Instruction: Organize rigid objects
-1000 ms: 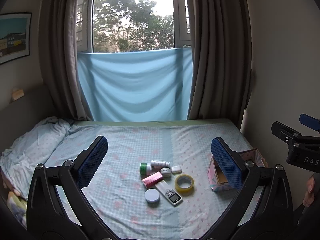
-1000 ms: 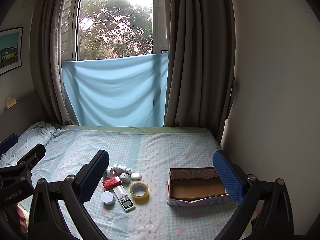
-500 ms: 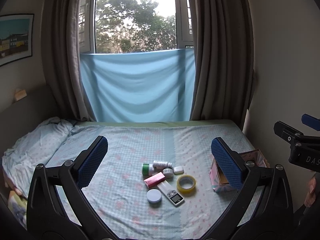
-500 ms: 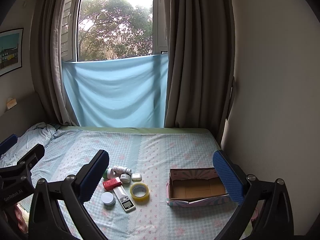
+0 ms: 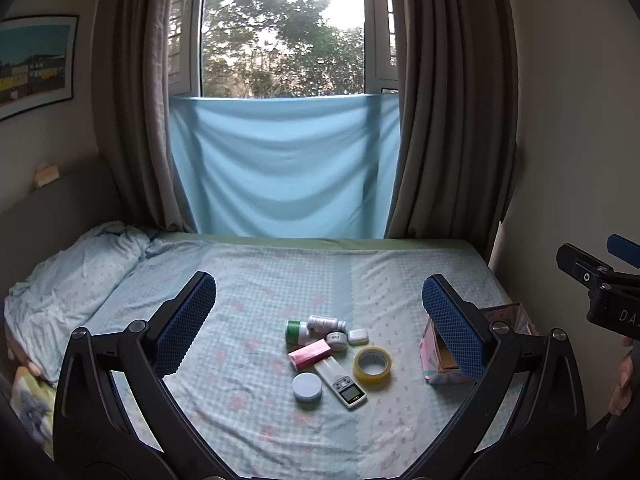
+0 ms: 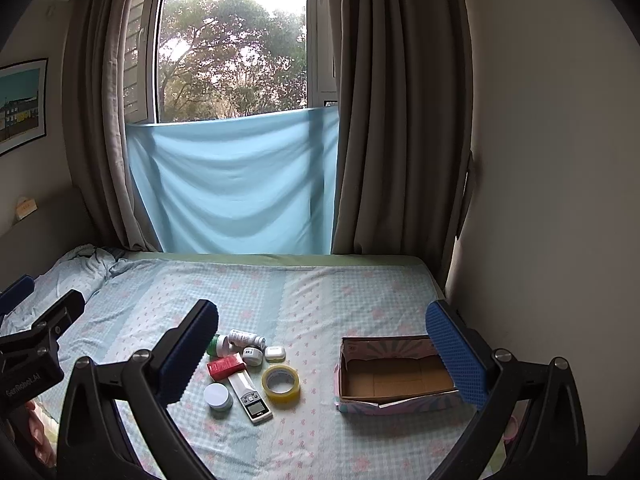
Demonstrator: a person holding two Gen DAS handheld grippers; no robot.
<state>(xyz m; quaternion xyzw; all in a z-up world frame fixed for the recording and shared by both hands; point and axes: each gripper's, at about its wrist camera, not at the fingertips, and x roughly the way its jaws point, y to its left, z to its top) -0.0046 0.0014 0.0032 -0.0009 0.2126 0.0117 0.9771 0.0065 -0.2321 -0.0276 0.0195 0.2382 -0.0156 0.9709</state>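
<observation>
Several small objects lie in a cluster on the bed: a yellow tape roll [image 5: 373, 363] [image 6: 280, 383], a white pocket scale [image 5: 341, 383] [image 6: 251, 397], a red-pink box [image 5: 310, 353] [image 6: 226, 366], a round white lid [image 5: 307, 386] [image 6: 218, 397], a green-capped bottle [image 5: 297, 331], a white bottle [image 5: 325, 323] [image 6: 245, 338], a small jar [image 6: 252, 355] and a white case [image 6: 275, 353]. An open, empty cardboard box [image 6: 394, 376] [image 5: 438, 358] stands to their right. My left gripper [image 5: 318, 322] and right gripper [image 6: 322, 354] are open, empty, held above the bed's near part.
The bed [image 5: 260, 280] has a pale checked sheet, with a rumpled quilt [image 5: 68, 276] at the left. Curtains and a blue cloth [image 5: 280, 168] hang at the window behind. A wall [image 6: 540, 200] runs close along the right side of the bed.
The left wrist view has shifted slightly, so the objects sit a little further right in it. The right gripper and all objects have not moved.
</observation>
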